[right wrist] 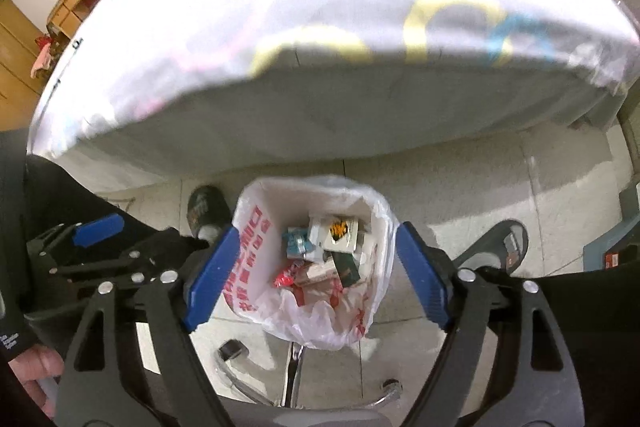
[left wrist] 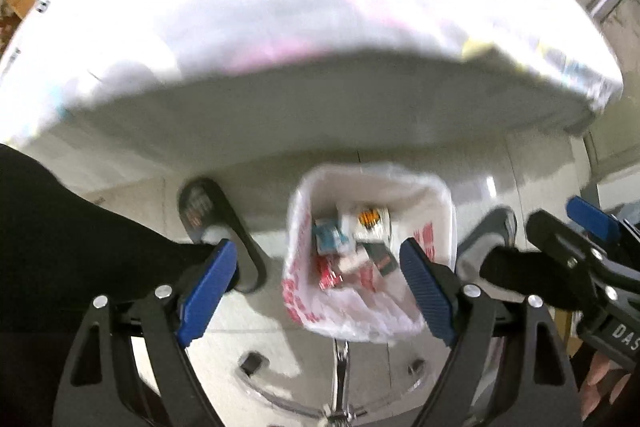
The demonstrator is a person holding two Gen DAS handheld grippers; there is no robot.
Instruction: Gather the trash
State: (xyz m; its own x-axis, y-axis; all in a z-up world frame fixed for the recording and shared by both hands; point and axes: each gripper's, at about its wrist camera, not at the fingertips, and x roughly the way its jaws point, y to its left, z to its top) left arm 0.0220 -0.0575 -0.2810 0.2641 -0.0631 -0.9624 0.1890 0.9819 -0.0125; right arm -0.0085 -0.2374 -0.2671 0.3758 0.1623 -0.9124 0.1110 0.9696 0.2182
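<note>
Below, a white bin (left wrist: pixel 370 251) lined with a red-printed plastic bag (right wrist: pixel 320 323) is sitting on the tiled floor (right wrist: pixel 460 179), just short of the table edge (right wrist: pixel 340 115). The left gripper (left wrist: pixel 320 291) is hanging over it with its blue pads spread wide, holding nothing; the right gripper (right wrist: pixel 316 277) is doing the same (its neighbour is showing at nine o'clock). Small boxes and wrappers (right wrist: pixel 324 247) are lying in the bin. A slippered foot (right wrist: pixel 208 211) is resting at ten o'clock of the bin, another (right wrist: pixel 500 243) at three o'clock.
</note>
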